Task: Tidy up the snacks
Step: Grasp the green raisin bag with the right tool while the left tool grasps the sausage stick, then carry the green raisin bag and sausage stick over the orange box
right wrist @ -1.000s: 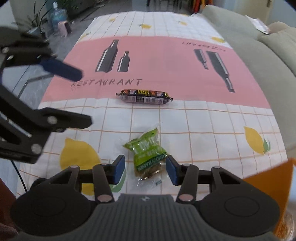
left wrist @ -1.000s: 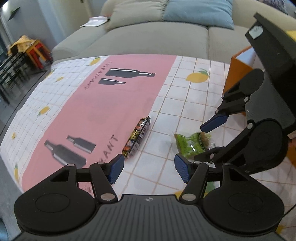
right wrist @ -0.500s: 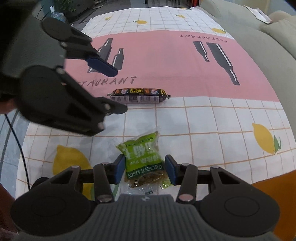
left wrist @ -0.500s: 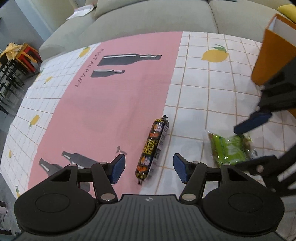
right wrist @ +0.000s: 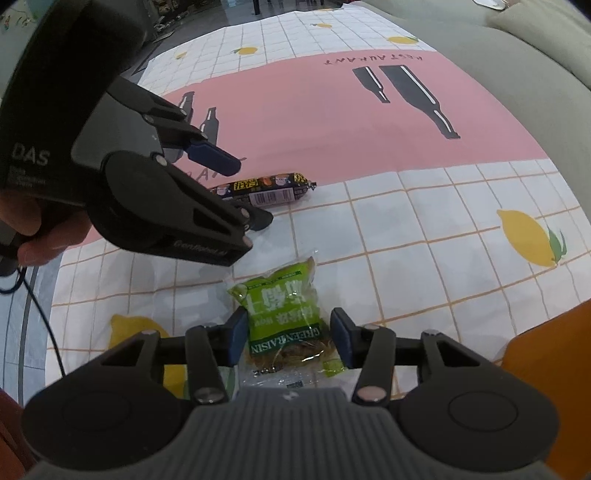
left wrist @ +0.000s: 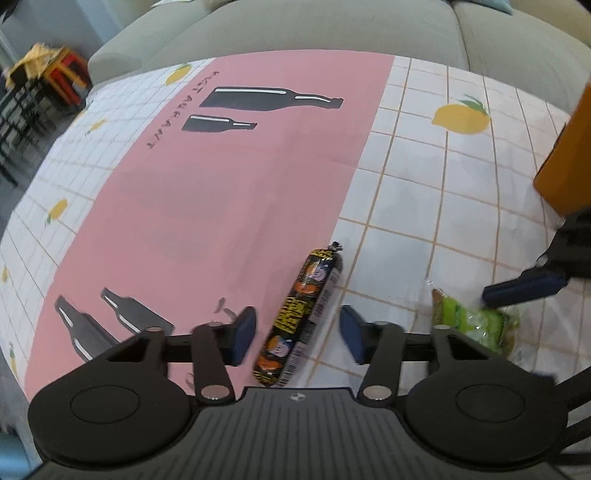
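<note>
A black sausage stick (left wrist: 301, 314) with yellow and orange print lies on the tablecloth. My left gripper (left wrist: 297, 334) is open, its blue pads on either side of the stick's near half, apart from it. The stick also shows in the right wrist view (right wrist: 267, 188), partly behind the left gripper (right wrist: 236, 192). A green raisin packet (right wrist: 286, 321) lies flat on the cloth. My right gripper (right wrist: 288, 341) is open around the packet's near end. In the left wrist view the packet (left wrist: 476, 323) lies at the right, under one blue fingertip (left wrist: 524, 286) of the right gripper.
An orange box stands at the right edge of the table (left wrist: 565, 155) and shows at the lower right in the right wrist view (right wrist: 546, 358). A grey-green sofa (left wrist: 295, 29) runs along the table's far side. The pink and white checked tablecloth (left wrist: 221, 184) covers the table.
My left gripper moved forward and down until the sausage stick lies between its open fingers. My right gripper closed in over the raisin packet, which now lies between its fingers.
</note>
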The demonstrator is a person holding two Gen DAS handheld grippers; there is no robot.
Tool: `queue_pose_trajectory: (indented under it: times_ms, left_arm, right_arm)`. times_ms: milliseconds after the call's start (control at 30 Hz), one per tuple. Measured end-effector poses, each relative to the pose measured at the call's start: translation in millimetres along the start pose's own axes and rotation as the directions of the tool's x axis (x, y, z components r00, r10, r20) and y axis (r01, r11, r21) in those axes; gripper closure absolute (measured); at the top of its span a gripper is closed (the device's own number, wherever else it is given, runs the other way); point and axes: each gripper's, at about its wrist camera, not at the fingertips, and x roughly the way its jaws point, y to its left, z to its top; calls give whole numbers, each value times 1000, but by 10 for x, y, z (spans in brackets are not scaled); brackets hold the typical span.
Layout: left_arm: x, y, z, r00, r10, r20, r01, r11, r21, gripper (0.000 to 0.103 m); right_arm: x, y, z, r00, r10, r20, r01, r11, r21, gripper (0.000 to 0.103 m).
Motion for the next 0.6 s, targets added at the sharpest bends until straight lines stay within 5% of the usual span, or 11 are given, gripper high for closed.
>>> queue_pose_trajectory:
  times_ms: [100,167,600]
  left_arm:
    - [-18,-90,11,999,41,-21,-41,999,-3,74]
    - [-31,-168,6,997,74,-33,-74,997,6,77]
    - [-428,-335,-397,996,77,-52,-86,976,-198,78]
  right_arm:
    - [5,13,-20,1000,-11,8,11,1000,19,52]
    - [3,44,-26,1000,-24,9,23,1000,17,53]
    - [-228,93,-298,997,-61,-37,65,990,126,63]
